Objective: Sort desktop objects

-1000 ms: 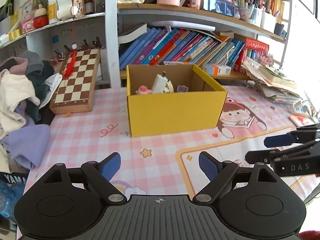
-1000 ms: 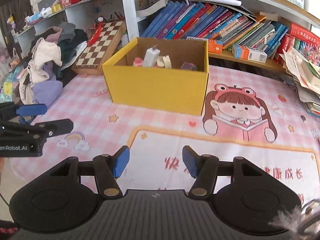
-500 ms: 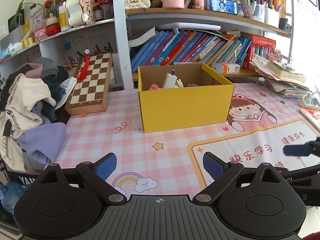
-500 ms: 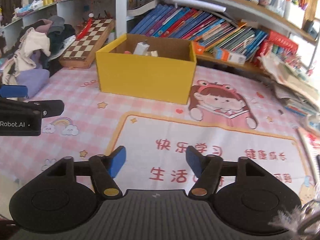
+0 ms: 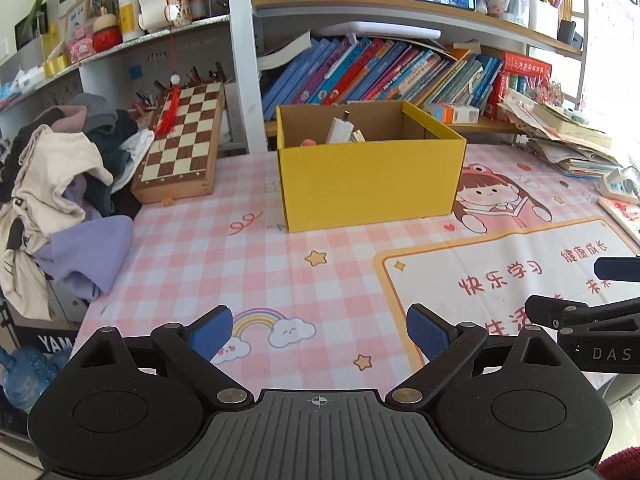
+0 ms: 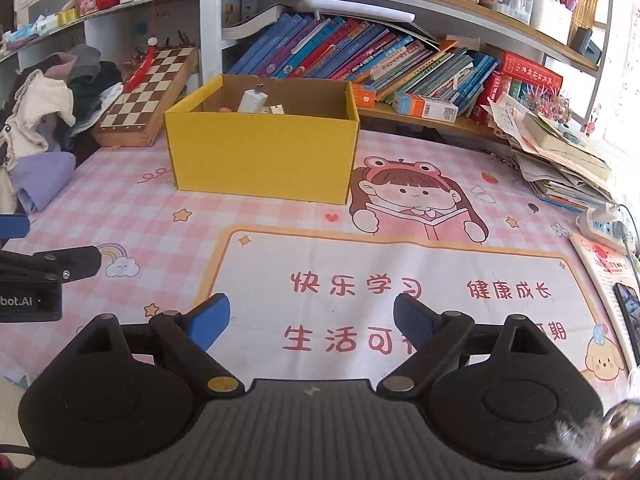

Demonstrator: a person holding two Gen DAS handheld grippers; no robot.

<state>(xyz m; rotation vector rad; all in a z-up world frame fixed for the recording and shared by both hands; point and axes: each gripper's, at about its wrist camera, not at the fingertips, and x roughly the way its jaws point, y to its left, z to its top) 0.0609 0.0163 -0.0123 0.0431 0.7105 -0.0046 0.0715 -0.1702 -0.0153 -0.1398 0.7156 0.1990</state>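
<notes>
A yellow cardboard box [image 5: 370, 182] stands on the pink checked mat; it also shows in the right wrist view [image 6: 262, 152]. It holds a white charger plug [image 6: 253, 101] and several small items, mostly hidden by its wall. My left gripper [image 5: 319, 332] is open and empty, low over the mat well in front of the box. My right gripper [image 6: 311, 320] is open and empty over the mat's white panel. Each gripper shows at the edge of the other's view, the right one [image 5: 592, 300] and the left one [image 6: 48, 260].
A wooden chessboard [image 5: 182, 142] leans at the back left beside a pile of clothes [image 5: 52, 196]. A shelf of books [image 6: 360, 60] runs behind the box. Stacked papers [image 6: 560, 160], a power strip [image 6: 606, 226] and a booklet [image 6: 608, 276] lie at the right.
Both grippers have pulled back and away from the box, which now looks smaller and farther. Both stay open and empty.
</notes>
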